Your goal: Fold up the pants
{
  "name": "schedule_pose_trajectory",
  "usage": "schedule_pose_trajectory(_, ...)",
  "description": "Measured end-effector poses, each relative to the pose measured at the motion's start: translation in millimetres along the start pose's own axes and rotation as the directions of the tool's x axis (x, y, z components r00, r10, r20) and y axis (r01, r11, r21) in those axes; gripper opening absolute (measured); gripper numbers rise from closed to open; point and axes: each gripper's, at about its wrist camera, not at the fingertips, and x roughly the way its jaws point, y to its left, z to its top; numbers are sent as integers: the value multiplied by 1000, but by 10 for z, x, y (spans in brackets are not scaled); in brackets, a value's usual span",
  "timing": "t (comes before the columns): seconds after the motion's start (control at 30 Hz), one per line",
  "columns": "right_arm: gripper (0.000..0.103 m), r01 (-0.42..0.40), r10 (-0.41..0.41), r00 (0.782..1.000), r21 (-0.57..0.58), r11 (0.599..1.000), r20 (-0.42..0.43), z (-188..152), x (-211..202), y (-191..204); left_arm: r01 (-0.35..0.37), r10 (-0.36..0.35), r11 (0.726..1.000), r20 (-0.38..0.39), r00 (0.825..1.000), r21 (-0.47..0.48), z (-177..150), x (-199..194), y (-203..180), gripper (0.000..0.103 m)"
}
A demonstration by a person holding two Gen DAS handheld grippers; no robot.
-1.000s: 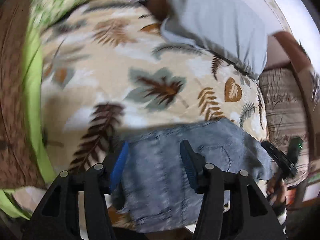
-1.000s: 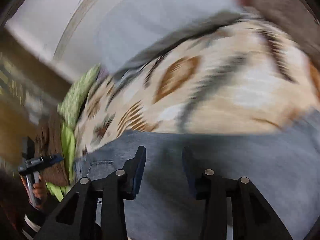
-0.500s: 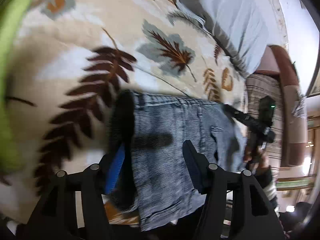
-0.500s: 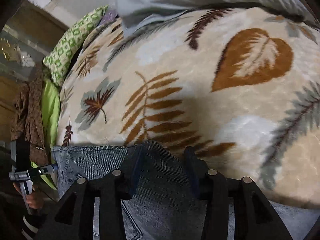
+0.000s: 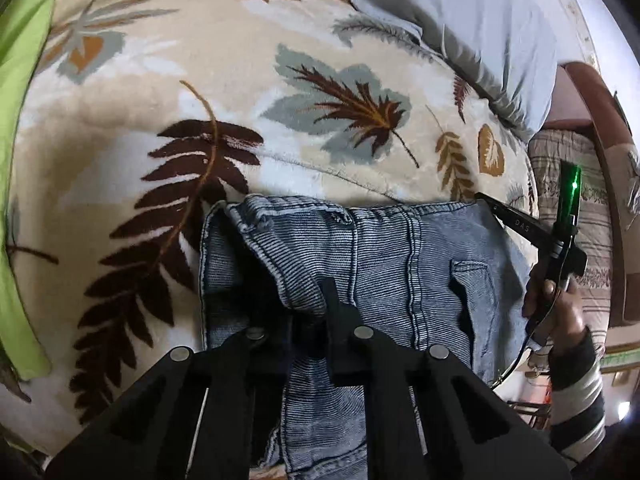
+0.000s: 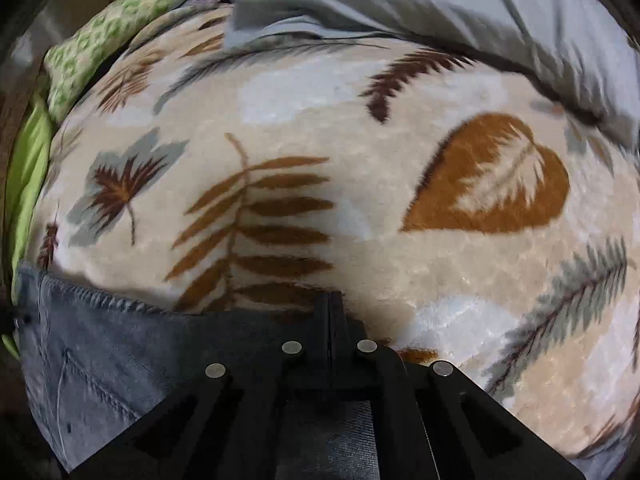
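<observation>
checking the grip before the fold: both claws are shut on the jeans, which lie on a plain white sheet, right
Not quite. The left claw and the right claw are shut on the jeans, but they lie on a cream blanket printed with leaves, not a plain white sheet. Both wrist views show it.

Lighting: soft, even indoor. Shadows: faint. Left view sharp; right view motion-blurred. Fisheye bending, dark vignetted corners.

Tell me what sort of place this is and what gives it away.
Most likely a bedroom: the jeans lie on a bed covered by a plush leaf-print blanket, a grey-blue pillow sits at its far end, and green bedding lines one side.
</observation>
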Motion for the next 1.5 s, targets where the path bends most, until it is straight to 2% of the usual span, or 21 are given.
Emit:
schedule_pose_trajectory(0.13,5,-101,96,993,69,992,71,-126,-332,-88,6,-6,1000,46,999,-3,-118,-277,13,12)
schedule_pose_trajectory(0.2,6,-159,149,984,104,982,99,-268,-568,-157,39,-38,999,60,997,-4,-254,-448,33,21)
schedule_pose_trajectory(0.27,11,-227,211,970,144,963,121,-539,-830,-231,105,-104,994,69,992,-13,-447,-603,35,47)
schedule_pose_trajectory(0.3,15,-241,224,967,152,958,126,-641,-897,-238,145,-144,989,75,987,-13,-582,-685,34,51)
schedule_pose_trajectory(0.37,31,-262,243,962,171,950,127,-980,-1086,-253,214,-213,977,80,974,-5,-833,-783,-22,57)
schedule_pose_trajectory(0.47,32,-294,276,955,211,932,112,-1490,-1263,-260,294,-293,956,50,955,-9,-1199,-758,-72,65)
schedule_pose_trajectory(0.6,33,-358,352,933,298,885,77,-2024,-1267,-233,330,-333,941,-24,943,-81,-1392,-429,-77,65)
schedule_pose_trajectory(0.67,34,-415,422,904,367,832,67,-2217,-1182,-213,350,-357,927,-30,934,-138,-1391,-310,-48,65)
schedule_pose_trajectory(0.73,37,-437,457,888,414,798,56,-2324,-1083,-168,367,-376,915,-21,927,-164,-1364,-236,-77,65)
schedule_pose_trajectory(0.87,37,-461,499,864,493,738,60,-2444,-901,-109,340,-350,924,-24,937,-174,-1319,-144,-169,65)
schedule_pose_trajectory(0.93,37,-477,501,859,516,711,105,-2451,-881,-113,318,-327,932,-24,945,-177,-1310,-104,-194,65)
schedule_pose_trajectory(1.0,37,-514,520,840,539,668,157,-2437,-875,-118,308,-319,930,-23,947,-198,-1299,-75,-168,63)
schedule_pose_trajectory(1.03,37,-521,527,834,551,652,164,-2420,-844,-107,304,-316,928,-26,948,-214,-1285,-45,-150,59)
schedule_pose_trajectory(1.1,37,-476,509,852,589,653,124,-2412,-750,-65,300,-315,923,-29,948,-240,-1280,-29,-106,55)
schedule_pose_trajectory(1.2,37,-491,531,838,601,631,127,-2424,-698,-23,299,-312,922,-12,950,-244,-1272,-81,-58,48)
schedule_pose_trajectory(1.27,36,-495,518,842,601,628,153,-2385,-699,-4,287,-298,927,-11,954,-243,-1241,-89,-67,32)
schedule_pose_trajectory(1.3,32,-501,516,841,599,625,165,-2376,-697,-13,274,-284,931,-8,959,-240,-1223,-106,-71,27)
schedule_pose_trajectory(1.33,15,-505,515,839,600,621,173,-2343,-688,0,270,-279,933,-3,960,-237,-1205,-132,-78,18)
schedule_pose_trajectory(1.37,6,-509,517,837,598,619,178,-2323,-695,2,272,-280,934,1,960,-232,-1183,-164,-87,16)
schedule_pose_trajectory(1.43,6,-530,522,828,588,611,205,-2268,-761,20,287,-290,930,22,957,-231,-1129,-276,-107,13)
schedule_pose_trajectory(1.5,6,-588,544,795,566,579,270,-2210,-910,34,292,-283,934,77,956,-205,-1069,-453,-140,13)
